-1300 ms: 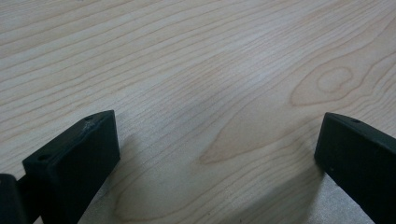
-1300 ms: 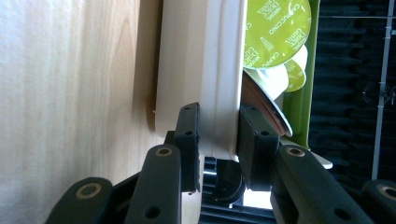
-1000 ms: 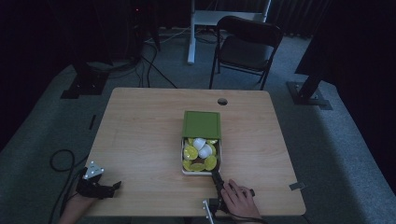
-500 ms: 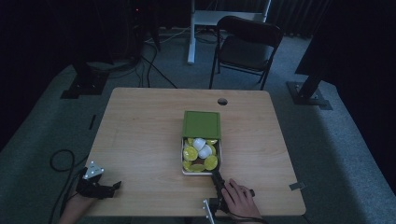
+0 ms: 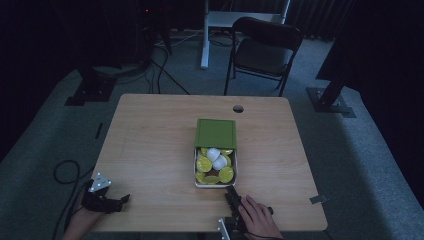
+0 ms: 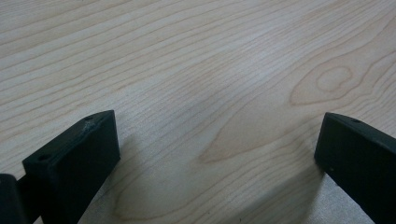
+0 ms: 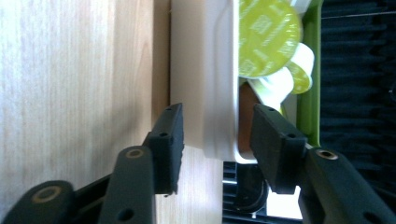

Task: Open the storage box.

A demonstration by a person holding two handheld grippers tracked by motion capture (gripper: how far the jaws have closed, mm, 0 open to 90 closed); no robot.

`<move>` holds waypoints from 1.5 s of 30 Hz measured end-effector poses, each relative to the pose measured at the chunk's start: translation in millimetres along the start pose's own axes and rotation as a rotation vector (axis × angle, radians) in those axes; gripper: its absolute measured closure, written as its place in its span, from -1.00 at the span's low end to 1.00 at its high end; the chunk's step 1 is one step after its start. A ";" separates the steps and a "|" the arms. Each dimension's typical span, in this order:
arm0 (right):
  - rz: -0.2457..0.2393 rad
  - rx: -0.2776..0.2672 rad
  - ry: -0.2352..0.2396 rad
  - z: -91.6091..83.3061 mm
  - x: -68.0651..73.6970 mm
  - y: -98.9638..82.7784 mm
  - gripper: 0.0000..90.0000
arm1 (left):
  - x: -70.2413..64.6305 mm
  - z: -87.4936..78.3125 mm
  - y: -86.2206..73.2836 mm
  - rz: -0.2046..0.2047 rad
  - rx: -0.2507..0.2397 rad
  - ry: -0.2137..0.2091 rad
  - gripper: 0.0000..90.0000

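A white box (image 5: 215, 184) stands right of the table's middle, its green lid (image 5: 215, 133) slid back over the far half. Several yellow-green capsules (image 5: 226, 174) and two white ones (image 5: 216, 159) lie in it. My right gripper (image 5: 231, 190) is at the box's near rim. In the right gripper view it (image 7: 217, 135) is open and straddles the white wall (image 7: 201, 70), one jaw outside and one inside beside a green capsule (image 7: 268, 37). My left gripper (image 5: 124, 199) rests at the table's near left corner, open over bare wood (image 6: 217, 140).
The wooden table (image 5: 150, 140) has a cable hole (image 5: 238, 108) near its far edge and a small grey tag (image 5: 318, 199) at the near right corner. A dark folding chair (image 5: 265, 47) stands beyond the table. Cables lie on the floor at left.
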State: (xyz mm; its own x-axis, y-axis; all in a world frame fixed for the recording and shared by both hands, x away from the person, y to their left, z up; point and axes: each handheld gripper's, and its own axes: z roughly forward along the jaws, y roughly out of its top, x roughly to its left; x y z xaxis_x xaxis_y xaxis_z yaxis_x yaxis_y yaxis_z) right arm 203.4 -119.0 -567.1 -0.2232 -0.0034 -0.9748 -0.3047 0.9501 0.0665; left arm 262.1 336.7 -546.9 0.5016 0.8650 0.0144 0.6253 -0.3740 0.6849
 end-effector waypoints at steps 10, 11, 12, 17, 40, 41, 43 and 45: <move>0.221 -0.062 -0.041 -14.5 -32.0 -2.2 0.07 | 0.1 0.0 0.0 0.002 0.000 0.000 -1.00; 0.250 -0.070 -0.035 -14.2 -36.2 -2.5 0.06 | 0.0 0.0 0.0 0.000 0.000 0.000 -1.00; 0.278 -0.076 -0.038 -14.3 -40.4 -2.9 0.06 | 0.0 0.0 0.0 0.000 0.000 0.000 -1.00; 0.402 -0.097 -0.040 -11.1 -59.8 -5.7 0.02 | 0.0 0.1 0.0 0.000 -0.001 0.000 -1.00; 0.992 -0.074 0.180 14.6 -111.4 -34.0 -0.54 | 0.0 0.0 0.0 0.000 0.000 0.000 -1.00; 1.014 -0.079 0.186 16.3 -113.2 -35.4 -0.54 | 0.0 0.1 0.0 0.000 -0.001 0.000 -1.00; 1.066 -0.093 0.216 20.7 -117.1 -38.5 -0.54 | 0.0 0.0 0.0 0.000 -0.001 0.000 -1.00; 1.091 -0.098 0.232 25.6 -119.6 -41.0 -0.54 | 0.0 0.0 0.0 0.000 0.000 0.000 -1.00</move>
State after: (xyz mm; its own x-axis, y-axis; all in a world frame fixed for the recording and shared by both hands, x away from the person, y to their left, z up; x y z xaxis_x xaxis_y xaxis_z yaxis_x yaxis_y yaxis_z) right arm 266.4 -149.6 -458.6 -0.5792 0.7490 -0.3218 0.0905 0.4514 0.8877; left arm 262.1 336.7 -546.9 0.5016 0.8650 0.0142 0.6251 -0.3738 0.6852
